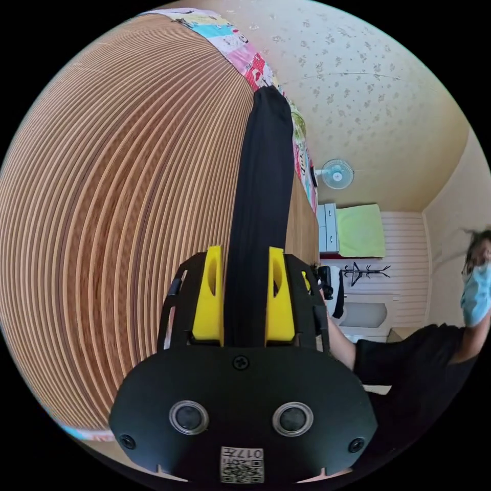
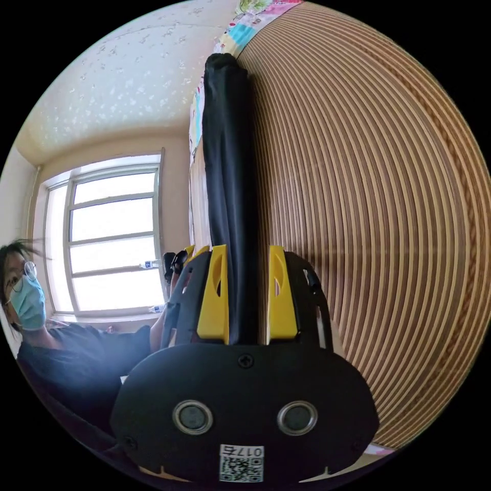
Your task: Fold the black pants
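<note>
Black pants clamped between each hand-held gripper's jaws.

1. Both views are bright with daylight; in the right gripper view a window is blown out to white glare.
2. Fisheye bending curves the striped mat strongly toward each picture's rim, with black corners beyond the circle.
3. The black pants read nearly flat black, showing few folds.
4. The person by the window looks hazy and washed out.
</note>
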The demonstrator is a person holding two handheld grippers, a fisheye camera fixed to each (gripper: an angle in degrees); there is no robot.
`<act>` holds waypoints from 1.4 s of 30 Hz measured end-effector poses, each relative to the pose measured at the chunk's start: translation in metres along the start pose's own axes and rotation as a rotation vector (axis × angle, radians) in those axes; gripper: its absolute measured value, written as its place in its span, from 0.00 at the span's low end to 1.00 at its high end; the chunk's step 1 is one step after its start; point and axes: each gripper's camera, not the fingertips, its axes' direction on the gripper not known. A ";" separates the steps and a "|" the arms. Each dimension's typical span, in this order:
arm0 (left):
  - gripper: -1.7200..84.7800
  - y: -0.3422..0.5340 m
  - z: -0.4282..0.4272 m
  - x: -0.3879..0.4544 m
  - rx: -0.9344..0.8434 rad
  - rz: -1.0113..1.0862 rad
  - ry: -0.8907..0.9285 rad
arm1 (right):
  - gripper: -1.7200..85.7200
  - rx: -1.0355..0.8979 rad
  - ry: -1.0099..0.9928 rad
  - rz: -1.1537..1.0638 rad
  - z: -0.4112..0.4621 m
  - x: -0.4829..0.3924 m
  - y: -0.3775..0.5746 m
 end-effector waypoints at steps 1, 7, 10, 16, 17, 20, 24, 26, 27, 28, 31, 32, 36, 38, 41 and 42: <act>0.17 -0.011 0.004 -0.001 -0.001 0.009 0.003 | 0.18 0.012 0.000 -0.013 -0.001 0.001 -0.026; 0.17 -0.094 0.052 0.003 -0.133 0.067 0.033 | 0.16 -0.048 -0.070 -0.010 0.019 0.010 -0.116; 0.14 -0.108 0.069 0.009 -0.178 0.063 -0.010 | 0.14 -0.135 -0.089 -0.001 0.050 0.010 -0.128; 0.09 -0.105 0.085 -0.020 -0.206 -0.073 0.172 | 0.07 -0.199 -0.141 0.012 0.077 0.012 -0.125; 0.08 -0.100 0.081 -0.021 -0.214 -0.070 0.206 | 0.07 -0.195 -0.160 0.007 0.074 0.011 -0.121; 0.08 -0.078 0.055 0.003 -0.195 0.045 0.352 | 0.05 -0.167 -0.287 -0.068 0.047 -0.010 -0.089; 0.08 -0.017 -0.008 0.075 -0.131 0.261 0.505 | 0.04 -0.145 -0.427 -0.196 -0.012 -0.072 -0.013; 0.08 0.017 -0.035 0.117 -0.119 0.353 0.532 | 0.04 -0.155 -0.447 -0.265 -0.037 -0.112 0.028; 0.08 0.040 -0.054 0.146 -0.111 0.408 0.549 | 0.03 -0.157 -0.462 -0.310 -0.056 -0.142 0.056; 0.08 0.050 -0.064 0.161 -0.108 0.434 0.555 | 0.03 -0.156 -0.471 -0.356 -0.074 -0.173 0.083; 0.08 0.096 -0.112 0.236 -0.096 0.553 0.551 | 0.03 -0.160 -0.469 -0.473 -0.117 -0.253 0.141; 0.08 0.110 -0.129 0.266 -0.086 0.600 0.536 | 0.03 -0.157 -0.464 -0.495 -0.125 -0.268 0.150; 0.08 0.131 -0.176 0.352 -0.026 0.721 0.606 | 0.03 -0.118 -0.514 -0.674 -0.180 -0.372 0.191; 0.08 0.126 -0.182 0.376 -0.015 0.711 0.596 | 0.03 -0.090 -0.466 -0.698 -0.197 -0.402 0.194; 0.08 0.103 -0.171 0.391 0.004 0.665 0.526 | 0.03 -0.046 -0.353 -0.707 -0.210 -0.421 0.179; 0.08 0.088 -0.156 0.386 -0.005 0.629 0.528 | 0.03 -0.030 -0.322 -0.689 -0.210 -0.416 0.163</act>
